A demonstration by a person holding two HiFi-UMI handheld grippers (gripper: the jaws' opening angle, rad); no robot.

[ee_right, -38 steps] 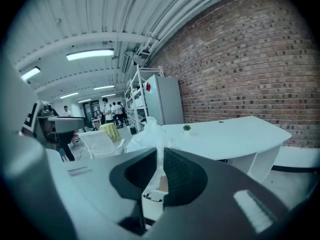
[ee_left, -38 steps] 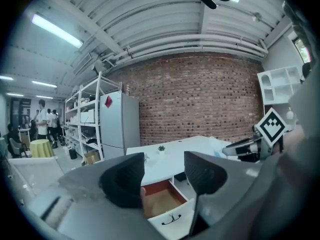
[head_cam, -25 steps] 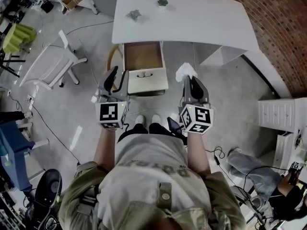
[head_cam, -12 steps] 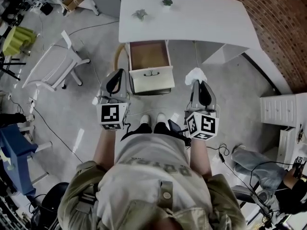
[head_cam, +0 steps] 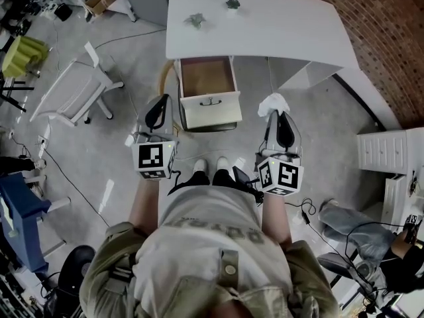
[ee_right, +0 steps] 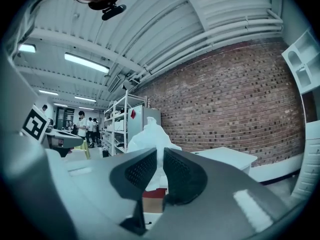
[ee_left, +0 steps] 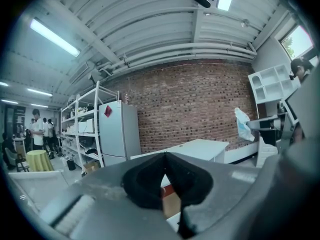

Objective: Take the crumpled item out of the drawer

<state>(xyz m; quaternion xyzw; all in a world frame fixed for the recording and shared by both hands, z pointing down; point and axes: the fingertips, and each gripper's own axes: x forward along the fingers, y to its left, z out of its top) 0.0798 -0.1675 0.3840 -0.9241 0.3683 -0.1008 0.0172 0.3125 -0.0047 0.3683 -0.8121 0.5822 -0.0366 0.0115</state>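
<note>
Below the head camera, on the grey floor in front of the white surface (head_cam: 265,25), I count two grippers, each carrying one cube with black-and-white square markers: the left cube (head_cam: 154,159) and the right cube (head_cam: 281,175). Those square patterns are the only print I can make out, and they spell no words. The left gripper (head_cam: 159,105) has its jaws pressed together with nothing between them; its own view shows the two dark pads meeting at a point. The right gripper (head_cam: 283,116) is clamped on the one crumpled item (head_cam: 273,103), a white bundle that sticks out past the jaw tips, and in the right gripper view it stands squeezed between the two ribbed pads. That item is outside the drawer (head_cam: 211,111), held in the air well to the right of it, over the floor. I see one drawer, pulled open under the surface, with a brown inside and a dark handle on its white front. Two small plants sit on the surface, one (head_cam: 195,20) nearer the left edge and one (head_cam: 232,4) farther back. One white chair (head_cam: 73,88) stands to the left. The left gripper view shows one pale fridge (ee_left: 119,129) with a small red mark too small to read, and a small group of people (ee_left: 37,129) whose number I cannot tell.
</note>
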